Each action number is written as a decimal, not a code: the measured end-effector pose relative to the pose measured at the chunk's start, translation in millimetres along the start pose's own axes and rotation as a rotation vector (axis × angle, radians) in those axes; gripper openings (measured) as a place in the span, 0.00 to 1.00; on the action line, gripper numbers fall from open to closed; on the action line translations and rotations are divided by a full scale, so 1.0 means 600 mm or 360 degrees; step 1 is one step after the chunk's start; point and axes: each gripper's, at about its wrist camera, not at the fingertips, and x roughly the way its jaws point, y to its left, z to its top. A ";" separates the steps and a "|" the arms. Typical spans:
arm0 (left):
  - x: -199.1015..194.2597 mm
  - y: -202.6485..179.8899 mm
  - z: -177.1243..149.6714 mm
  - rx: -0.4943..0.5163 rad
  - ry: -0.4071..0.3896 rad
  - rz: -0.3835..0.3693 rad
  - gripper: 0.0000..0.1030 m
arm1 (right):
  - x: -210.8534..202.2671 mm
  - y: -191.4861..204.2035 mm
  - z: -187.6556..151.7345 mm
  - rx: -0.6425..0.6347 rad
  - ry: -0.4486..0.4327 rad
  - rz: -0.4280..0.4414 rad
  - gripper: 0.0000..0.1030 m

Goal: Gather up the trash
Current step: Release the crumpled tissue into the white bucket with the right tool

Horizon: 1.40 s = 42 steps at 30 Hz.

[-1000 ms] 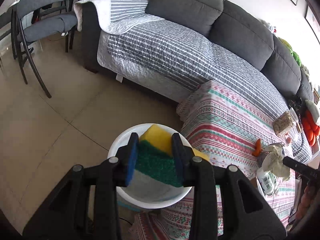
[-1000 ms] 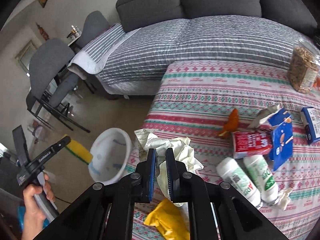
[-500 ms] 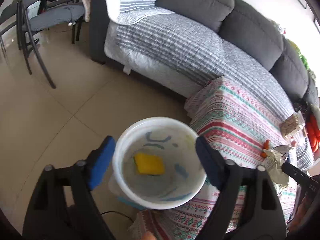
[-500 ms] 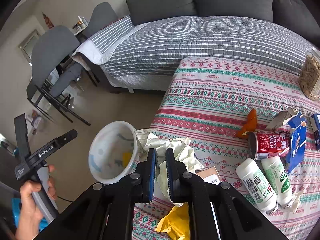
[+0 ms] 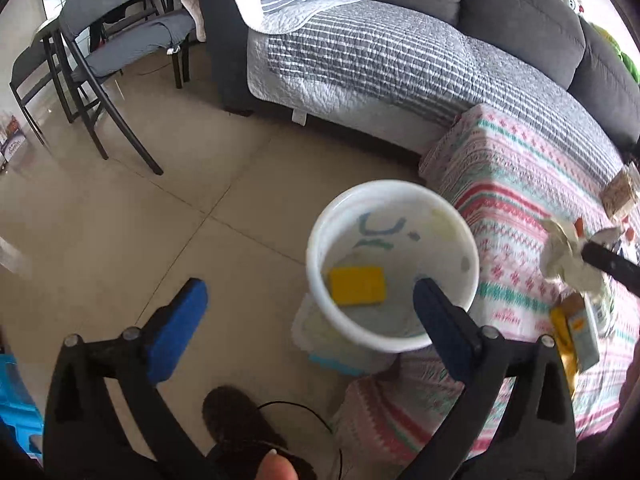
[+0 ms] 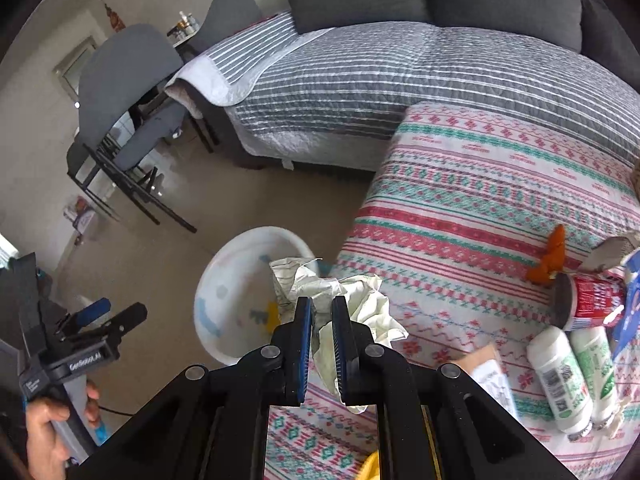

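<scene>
One red can (image 6: 591, 299) reads "MILK", left gripper (image 6: 116, 314) housing "GenRobot.AI".

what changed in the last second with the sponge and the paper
The left gripper let go of the yellow-and-green sponge: its fingers have just been opening, nothing is between them now, and the sponge lies inside the round white plastic bin. The right gripper carried the crumpled white paper from over the patterned tablecloth toward the bin. It stayed shut on the paper.
</scene>
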 end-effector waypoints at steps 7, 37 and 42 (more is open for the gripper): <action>-0.021 0.041 -0.020 0.0010 -0.0032 0.0108 0.99 | 0.059 0.062 0.006 -0.0093 0.0038 0.0065 0.11; -0.024 0.012 -0.039 0.0094 0.0025 0.0006 0.99 | -0.047 0.002 -0.017 -0.0046 -0.0129 -0.0153 0.79; -0.026 -0.025 -0.040 0.0126 0.0050 -0.0068 0.99 | -0.099 -0.050 -0.033 -0.0036 -0.0147 -0.0262 0.83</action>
